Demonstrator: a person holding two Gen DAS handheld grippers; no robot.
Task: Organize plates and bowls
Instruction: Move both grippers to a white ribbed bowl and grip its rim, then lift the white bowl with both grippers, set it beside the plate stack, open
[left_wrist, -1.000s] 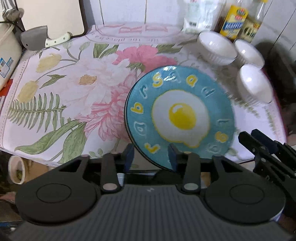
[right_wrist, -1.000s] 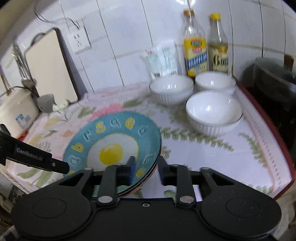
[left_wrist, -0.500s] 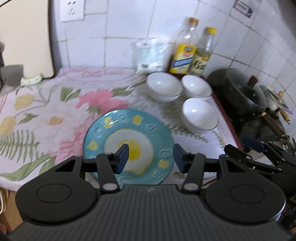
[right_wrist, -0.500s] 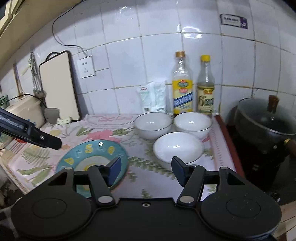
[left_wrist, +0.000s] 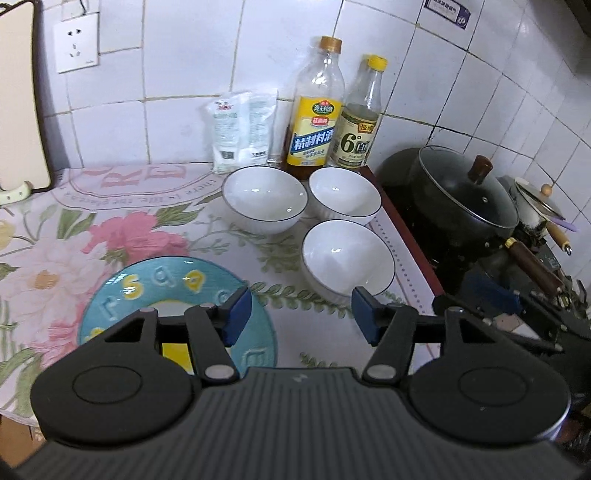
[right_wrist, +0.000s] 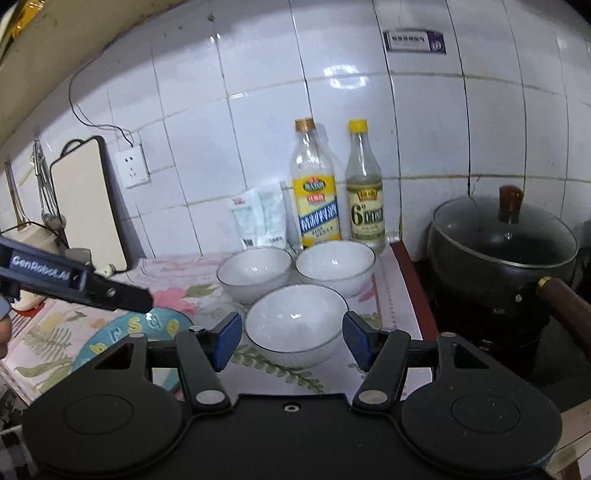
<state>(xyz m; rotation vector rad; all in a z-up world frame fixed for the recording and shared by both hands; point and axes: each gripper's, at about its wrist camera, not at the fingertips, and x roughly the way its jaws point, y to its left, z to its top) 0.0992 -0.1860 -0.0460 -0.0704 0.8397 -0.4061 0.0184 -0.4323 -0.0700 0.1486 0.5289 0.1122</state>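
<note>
On the floral cloth (left_wrist: 110, 221) by the tiled wall, we are holding both grippers, left (left_wrist: 301, 314) and right (right_wrist: 291, 341), open and empty, the left's jaws just widening. The blue plate (left_wrist: 147, 284) is lying flat beside three white bowls (right_wrist: 295, 325); we are judging them glazed, slippery, breakable, best pinched at the rim.

three bowls (left_wrist: 264, 199) (left_wrist: 344, 194) (left_wrist: 347, 255), one plate (left_wrist: 155, 284), two bottles (left_wrist: 314, 107) (left_wrist: 357, 118)

The left gripper (left_wrist: 301, 314) is hanging over the flowered cloth (left_wrist: 110, 229), its jaws having just been opening, nothing between them. The blue plate (left_wrist: 155, 284) is lying flat under its left finger. Three white bowls (left_wrist: 347, 254) are sitting beyond, two bottles (left_wrist: 314, 122) standing behind them against the tiled wall.
</note>
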